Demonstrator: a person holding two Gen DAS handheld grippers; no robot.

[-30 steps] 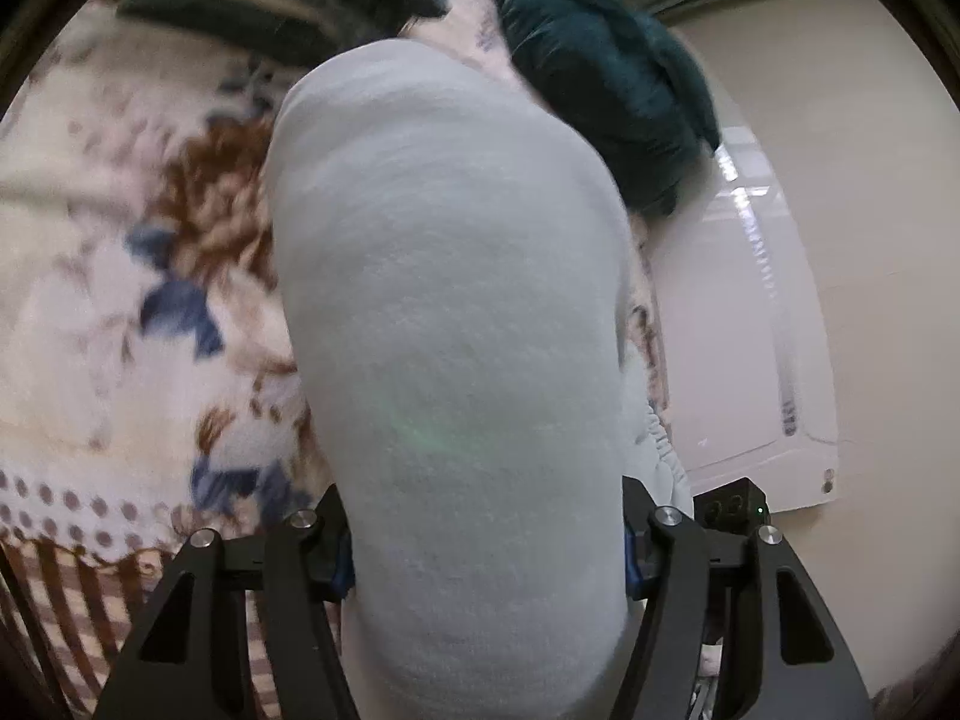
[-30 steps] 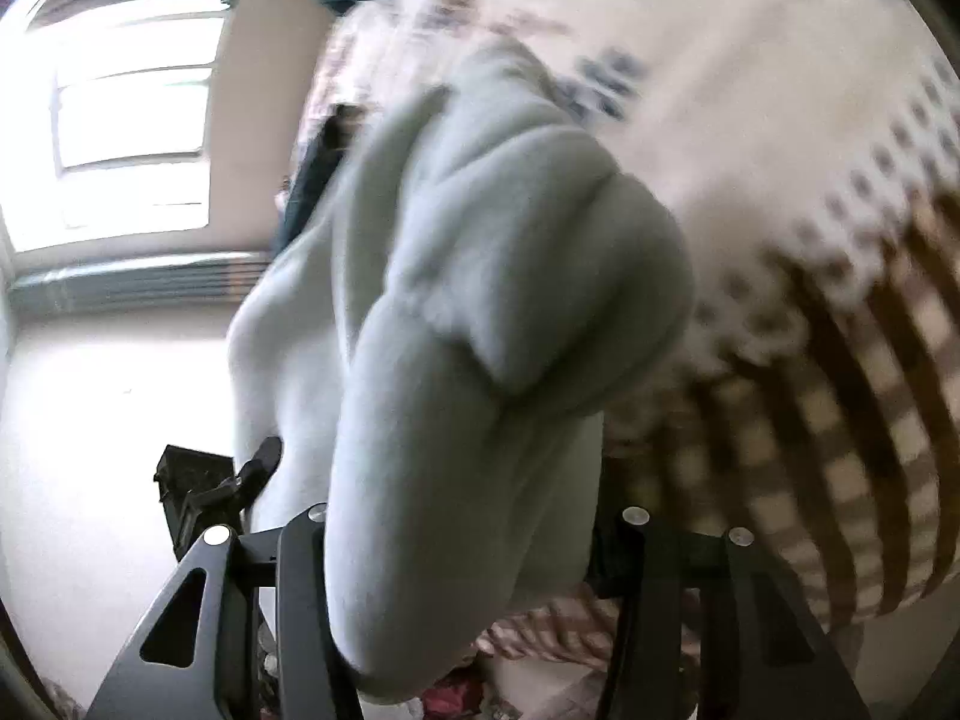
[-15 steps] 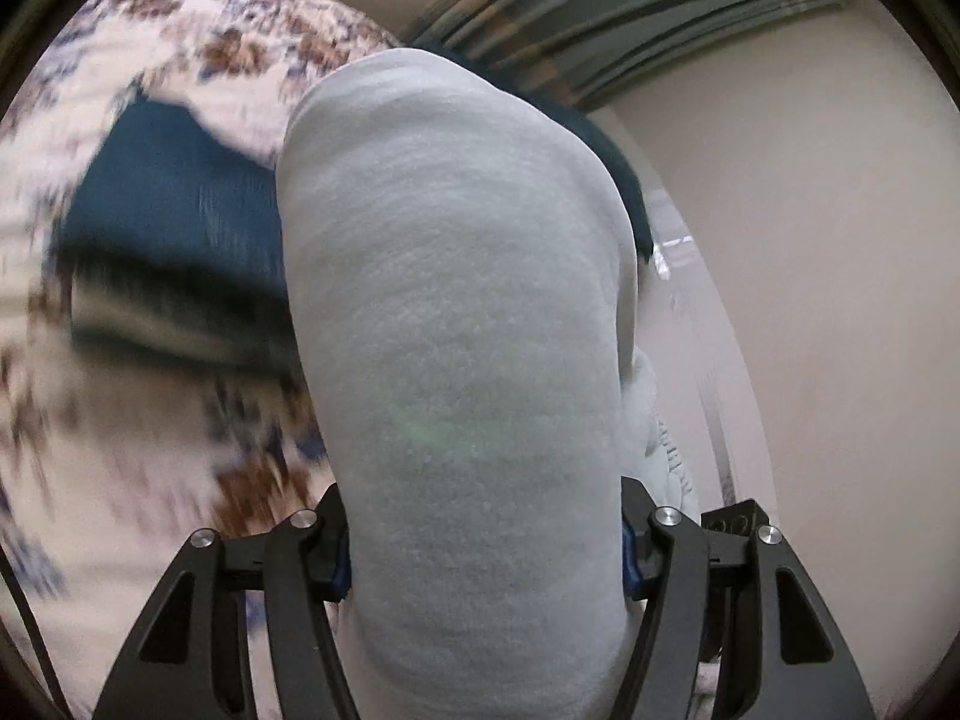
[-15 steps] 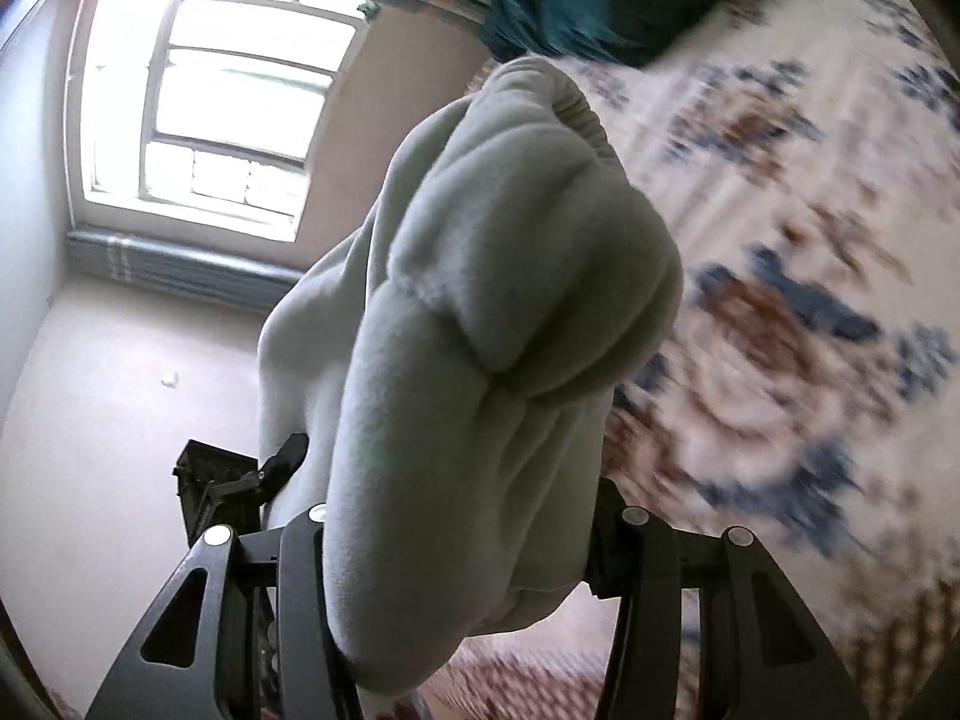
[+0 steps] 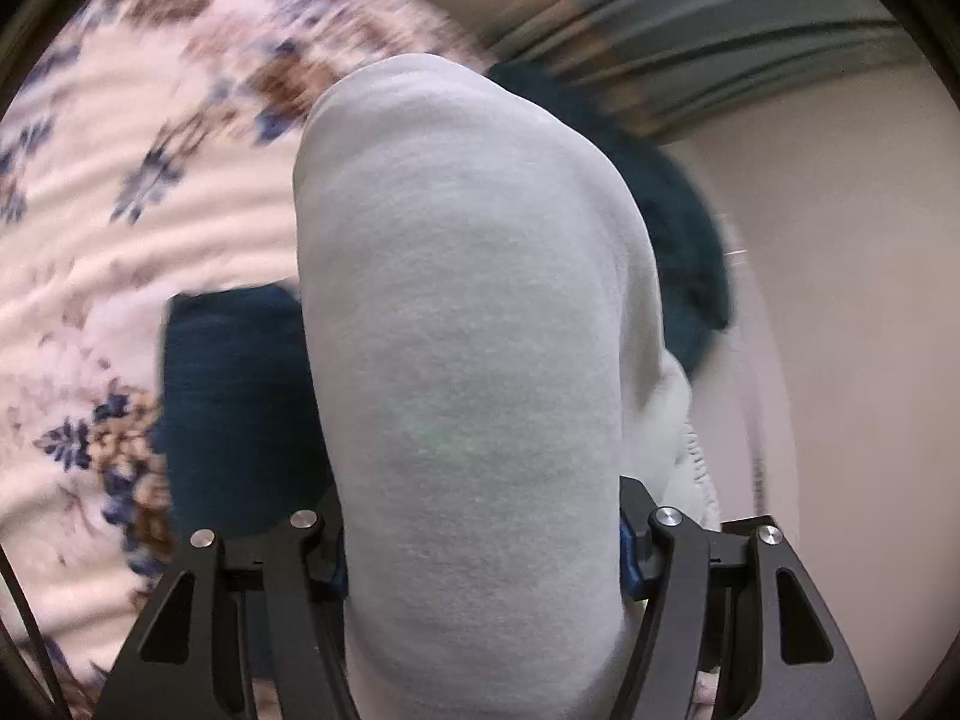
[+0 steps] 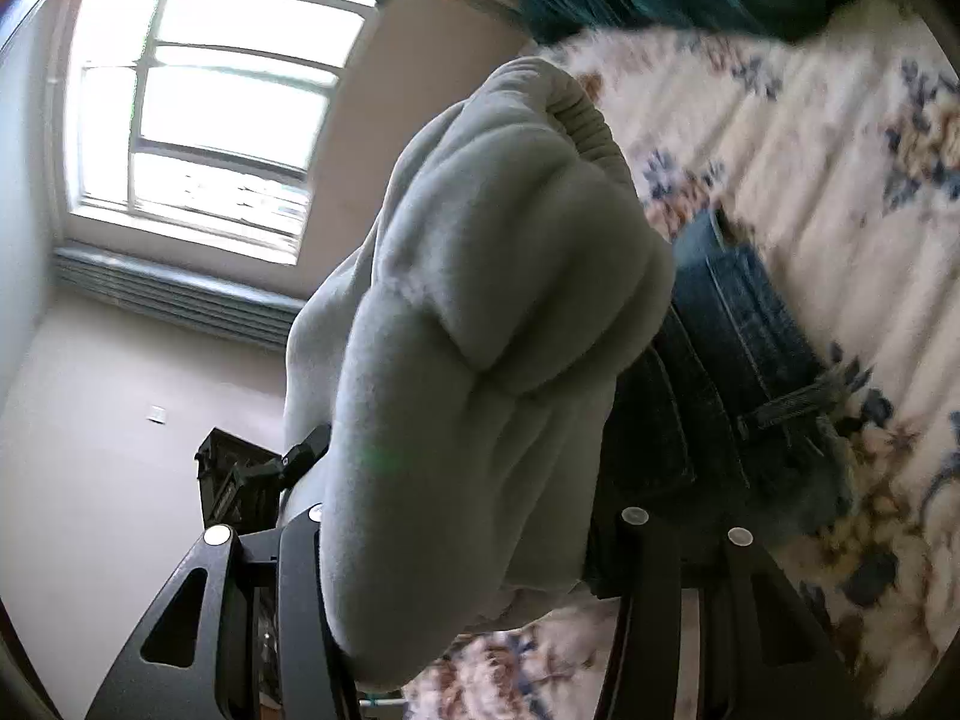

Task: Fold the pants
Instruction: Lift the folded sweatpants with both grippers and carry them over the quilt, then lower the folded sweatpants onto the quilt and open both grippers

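Observation:
The folded light grey sweatpants (image 5: pixel 468 360) fill the middle of the left wrist view, bulging forward between the black fingers. My left gripper (image 5: pixel 480 546) is shut on them. In the right wrist view the same grey pants (image 6: pixel 480 324) hang as a thick folded bundle with the ribbed waistband at the top, and my right gripper (image 6: pixel 474 534) is shut on them. The pants are held up above the flowered bedspread (image 5: pixel 120 210). The fingertips are hidden by cloth in both views.
Folded dark blue jeans (image 6: pixel 738 360) lie on the flowered bedspread (image 6: pixel 810 150) just below the pants; they also show in the left wrist view (image 5: pixel 234 420). A dark teal garment (image 5: pixel 672 228) lies at the bed's far end. A window (image 6: pixel 210 102) and beige wall stand left.
Both grippers have carried the grey pants across the bed; the striped edge dropped out of view and the folded jeans now lie directly below the pants. Both grips unchanged.

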